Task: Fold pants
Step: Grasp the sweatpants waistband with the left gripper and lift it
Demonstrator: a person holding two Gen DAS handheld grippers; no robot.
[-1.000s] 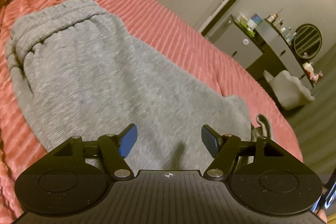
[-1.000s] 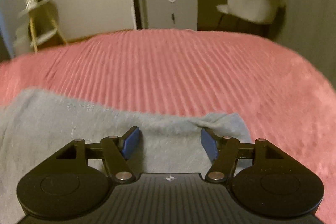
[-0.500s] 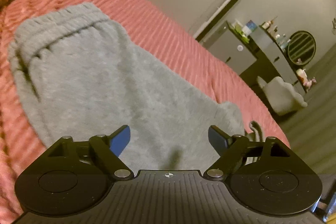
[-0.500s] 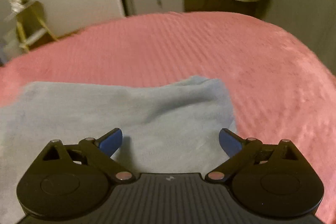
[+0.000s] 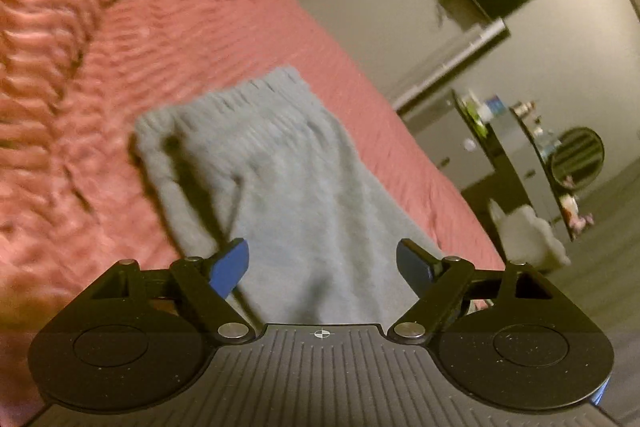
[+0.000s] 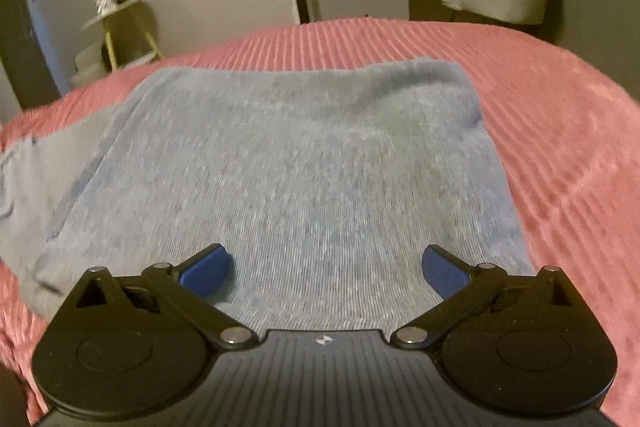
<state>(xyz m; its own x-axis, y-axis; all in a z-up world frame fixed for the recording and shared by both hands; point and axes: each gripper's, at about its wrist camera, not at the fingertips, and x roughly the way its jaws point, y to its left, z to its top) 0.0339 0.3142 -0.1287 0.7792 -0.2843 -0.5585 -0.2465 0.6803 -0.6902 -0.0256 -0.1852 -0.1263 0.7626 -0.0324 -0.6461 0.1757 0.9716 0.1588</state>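
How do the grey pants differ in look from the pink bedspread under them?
The grey pants have a fine, close knit, while the pink bedspread shows broad raised ribs. The pants are a small folded piece with clear edges, while the bedspread stretches well beyond them on the far side and to both sides. The pants show gathered ridges at one end, while the bedspread bunches into coarse wrinkles at one side. Both are soft cloth.

The near end of the grey pants disappears behind the left gripper body, and motion blur smears their gathered waistband toward the far edge of the pink bedspread. In the right wrist view the pants run off the left picture edge. Small items on the dresser are too small to identify.
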